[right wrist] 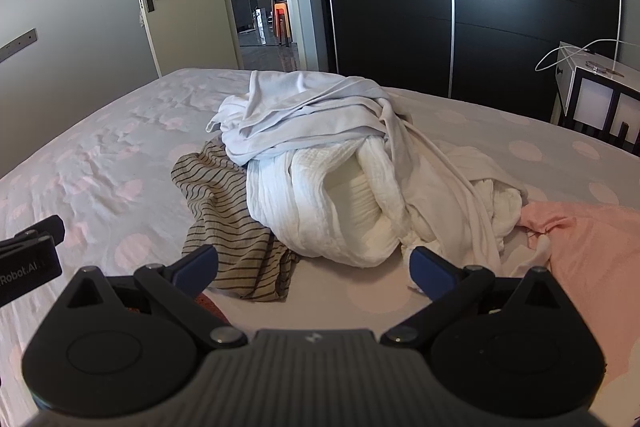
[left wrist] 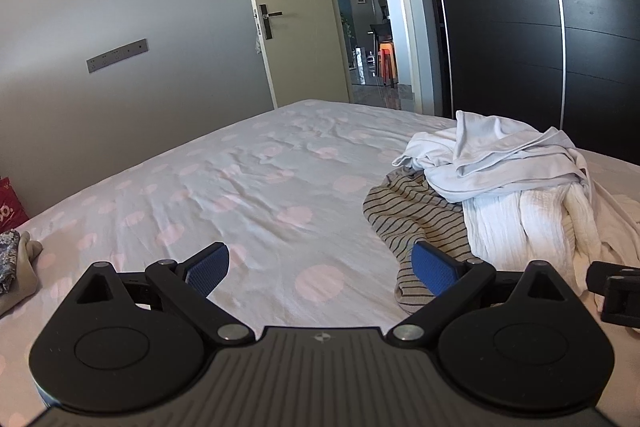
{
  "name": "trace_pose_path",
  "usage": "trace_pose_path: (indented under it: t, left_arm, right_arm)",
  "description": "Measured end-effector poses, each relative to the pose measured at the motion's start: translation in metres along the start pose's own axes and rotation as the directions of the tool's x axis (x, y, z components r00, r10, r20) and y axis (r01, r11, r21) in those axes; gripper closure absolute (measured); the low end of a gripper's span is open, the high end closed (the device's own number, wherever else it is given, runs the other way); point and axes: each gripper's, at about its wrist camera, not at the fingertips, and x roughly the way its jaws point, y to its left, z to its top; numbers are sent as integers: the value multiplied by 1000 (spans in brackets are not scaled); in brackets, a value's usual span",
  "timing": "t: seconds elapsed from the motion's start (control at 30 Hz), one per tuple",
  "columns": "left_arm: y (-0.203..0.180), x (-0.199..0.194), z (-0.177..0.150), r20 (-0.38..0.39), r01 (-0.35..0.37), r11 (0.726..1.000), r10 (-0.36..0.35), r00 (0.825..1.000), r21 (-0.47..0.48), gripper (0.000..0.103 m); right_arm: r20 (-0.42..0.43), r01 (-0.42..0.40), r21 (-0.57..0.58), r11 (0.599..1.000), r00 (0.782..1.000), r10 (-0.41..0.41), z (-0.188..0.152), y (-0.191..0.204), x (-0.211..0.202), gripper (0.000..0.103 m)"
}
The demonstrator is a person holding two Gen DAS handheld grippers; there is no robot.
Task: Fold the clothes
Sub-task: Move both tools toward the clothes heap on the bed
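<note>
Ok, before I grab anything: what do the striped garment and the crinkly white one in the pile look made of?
The beige dark-striped garment looks like a thin, matte woven fabric, maybe linen or cotton; it lies flat and limp with soft creases. The crinkled white garment looks like cotton gauze or muslin: fine vertical puckers, matte, bulky folds. Fibre content can't be confirmed from either view.

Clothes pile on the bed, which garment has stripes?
The striped garment, beige with thin dark lines, lies at the pile's left edge, partly under the white crinkled garment. The others are plain: pale blue, white, pink.
</note>
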Motion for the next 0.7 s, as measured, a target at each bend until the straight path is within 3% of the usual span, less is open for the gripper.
trace_pose_path:
  t: [0.13,0.6,0.7]
  left_arm:
    - [5,9,4,-7,-7,1000,7,1000,13,3]
    - [-72,-24,-15,17,-101,994,100,995,51,3]
    - [-73,-25,-15,12,-100,993,100,995,54,3]
  right_arm:
    - [11,0,0,1000,1000,0,1,-1,-3,0]
    - [17,2,0,1000,1000,-2,2,-2,-3,0]
    - [14,-1,3,1000,1000,1,2,-3,-4,0]
